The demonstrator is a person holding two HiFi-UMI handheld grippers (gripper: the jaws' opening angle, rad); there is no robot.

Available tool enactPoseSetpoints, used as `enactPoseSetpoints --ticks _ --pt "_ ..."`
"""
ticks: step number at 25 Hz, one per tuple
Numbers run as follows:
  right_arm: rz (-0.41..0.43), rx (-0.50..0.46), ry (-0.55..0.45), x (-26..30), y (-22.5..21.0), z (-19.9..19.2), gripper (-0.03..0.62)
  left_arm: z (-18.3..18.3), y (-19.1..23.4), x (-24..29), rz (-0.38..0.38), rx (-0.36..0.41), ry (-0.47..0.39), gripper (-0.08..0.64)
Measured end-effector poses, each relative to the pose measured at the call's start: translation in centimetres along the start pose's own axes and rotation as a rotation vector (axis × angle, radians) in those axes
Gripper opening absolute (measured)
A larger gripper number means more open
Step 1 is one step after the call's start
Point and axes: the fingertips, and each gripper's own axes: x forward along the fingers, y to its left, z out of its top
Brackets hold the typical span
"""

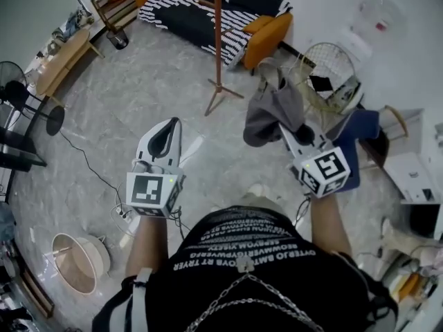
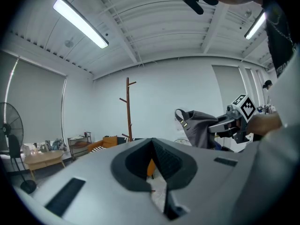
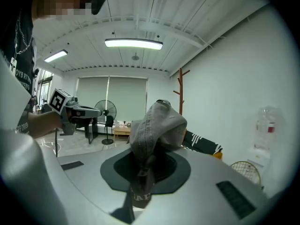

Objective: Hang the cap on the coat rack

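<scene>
Now the right claw (image 3: 143, 170) pinches the grey cap (image 3: 157, 123) by its edge, some way from the coat rack (image 1: 218, 40); it looks soft and light, and the left claw (image 2: 152, 161) is closed, empty.

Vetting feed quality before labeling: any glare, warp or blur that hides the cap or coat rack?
Head view: even light, sharp, cap and coat rack clear, edges bowed by fisheye. Left gripper view: ceiling light blown out, corners vignetted, coat rack crisp. Right gripper view: cap close and slightly soft, hiding the coat rack's lower pole.
</scene>
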Motion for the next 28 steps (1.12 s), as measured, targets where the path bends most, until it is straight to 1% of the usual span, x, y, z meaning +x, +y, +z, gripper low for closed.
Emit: enactPoseSetpoints --ticks 2,4,5,7,10,15,17,20,23,26,28 --pt "0.006 0.008 0.008 -0.5 1.0 -0.3 0.032 -0.1 -0.4 -1.2 -0.003 -0.018 0.01 0.003" --pt "0.015 0.013 0.012 -0.9 2.1 -0.2 0.032 -0.7 -0.5 -2.5 0.003 -0.009 0.007 0.003" --pt "0.021 0.012 0.011 -1.0 2.6 -0.1 0.032 -1.1 -0.4 -3.1 0.012 -0.007 0.003 0.003" --pt "0.033 0.005 0.005 -1.1 3.8 0.2 0.032 -1.2 -0.1 -4.4 0.032 -0.025 -0.01 0.003" --pt "0.047 -0.003 0.001 -1.0 5.9 0.7 0.032 -1.7 0.7 -6.5 0.037 -0.012 -0.009 0.003" --pt "0.071 -0.019 0.002 -1.0 8.9 1.1 0.032 -3.3 2.0 -9.6 0.075 -0.038 -0.004 0.003" --pt "0.076 -0.022 0.01 -1.0 9.3 1.1 0.032 -3.8 2.1 -10.1 0.077 -0.042 0.005 0.003" --pt "0.078 -0.027 0.015 -0.9 9.3 1.4 0.032 -4.0 2.5 -10.5 0.081 -0.031 -0.011 0.003" --pt "0.068 -0.038 0.009 -0.7 9.0 2.2 0.032 -3.8 3.3 -10.7 0.103 -0.048 -0.02 0.003" --pt "0.049 -0.043 0.004 -0.6 8.3 2.6 0.032 -3.6 3.7 -10.7 0.129 -0.087 -0.012 0.003" --pt "0.038 -0.046 0.0 -0.5 7.9 2.7 0.032 -3.2 3.7 -10.4 0.126 -0.092 -0.024 0.003"
